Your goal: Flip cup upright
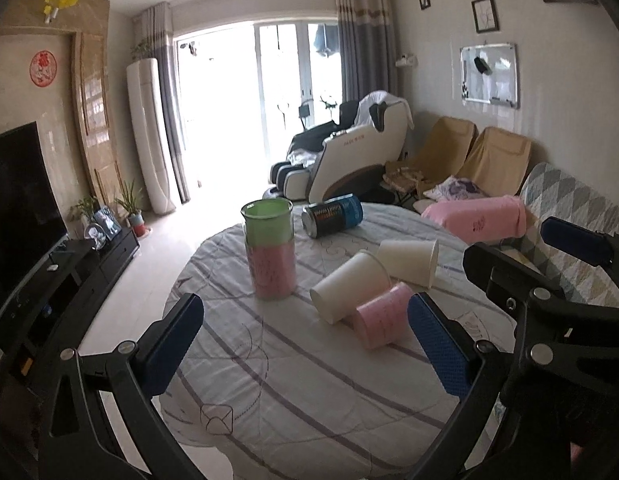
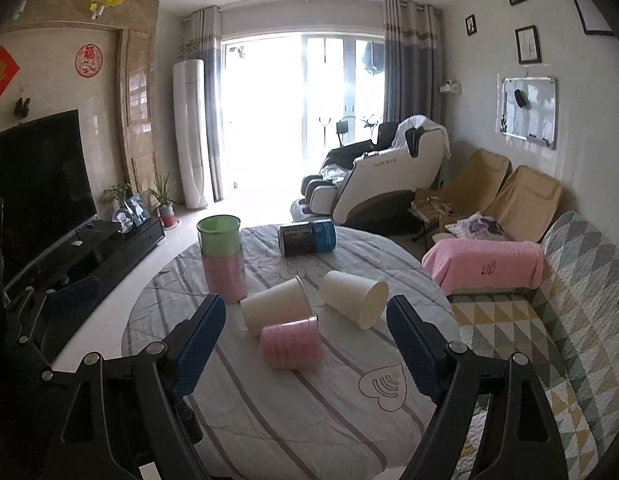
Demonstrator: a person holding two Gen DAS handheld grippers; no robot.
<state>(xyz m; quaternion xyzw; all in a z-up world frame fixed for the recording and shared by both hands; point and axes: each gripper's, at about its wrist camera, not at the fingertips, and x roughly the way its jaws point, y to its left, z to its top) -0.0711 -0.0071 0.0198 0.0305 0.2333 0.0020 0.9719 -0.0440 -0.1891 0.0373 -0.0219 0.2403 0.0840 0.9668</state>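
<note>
Nearby, 3 toppled cups (image 2: 290,343) between wide right gripper (image 2: 305,344) jaws

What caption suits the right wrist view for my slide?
Open right tool hovers over three tipped cups: pink cup and two white.

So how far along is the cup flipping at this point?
Possibly done: a green cup stands upright, stacked in a pink one. In hand: nothing; the left gripper and right gripper are open above the table. Left: the pink cup and two white cups lie on their sides.
</note>
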